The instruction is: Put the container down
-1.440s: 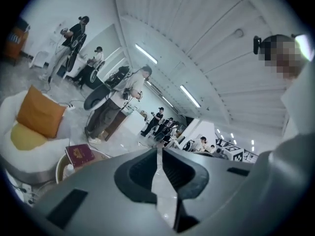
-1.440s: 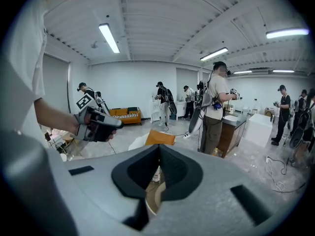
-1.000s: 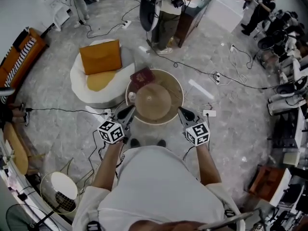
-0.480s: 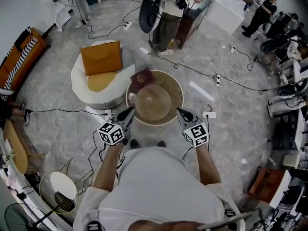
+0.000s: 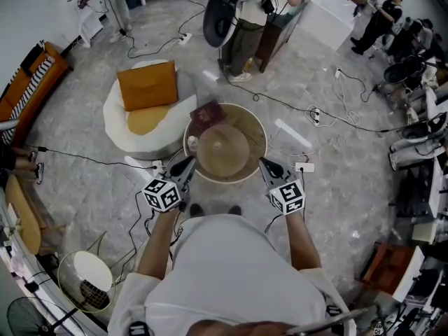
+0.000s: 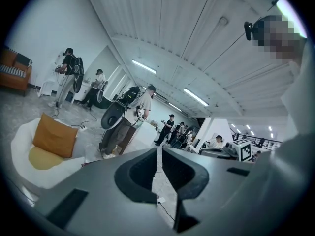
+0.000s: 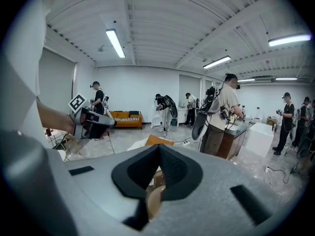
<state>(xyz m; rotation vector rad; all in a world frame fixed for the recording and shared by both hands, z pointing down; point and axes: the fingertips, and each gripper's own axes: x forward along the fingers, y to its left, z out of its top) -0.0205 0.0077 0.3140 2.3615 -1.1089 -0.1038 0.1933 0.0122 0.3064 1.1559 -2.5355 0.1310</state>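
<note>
A round tan container [image 5: 222,148] with a low domed top sits on a small round table [image 5: 259,128], beside a dark red book [image 5: 207,115]. My left gripper [image 5: 187,164] hovers at the table's near-left rim, just short of the container, and my right gripper [image 5: 264,162] at the near-right rim. In the left gripper view the left gripper [image 6: 159,152] is shut, with only a thin slit and floor showing through. In the right gripper view the right gripper [image 7: 158,149] is shut with its tips together; the tan container [image 7: 153,200] shows below the jaws, not between them.
A white beanbag seat [image 5: 122,128] with an orange cushion [image 5: 146,82] lies left of the table. Cables and power strips [image 5: 304,165] trail over the marble floor. Several people [image 5: 245,19] stand at the back. An orange sofa [image 5: 28,82] lines the left wall and a fan [image 5: 85,278] stands near left.
</note>
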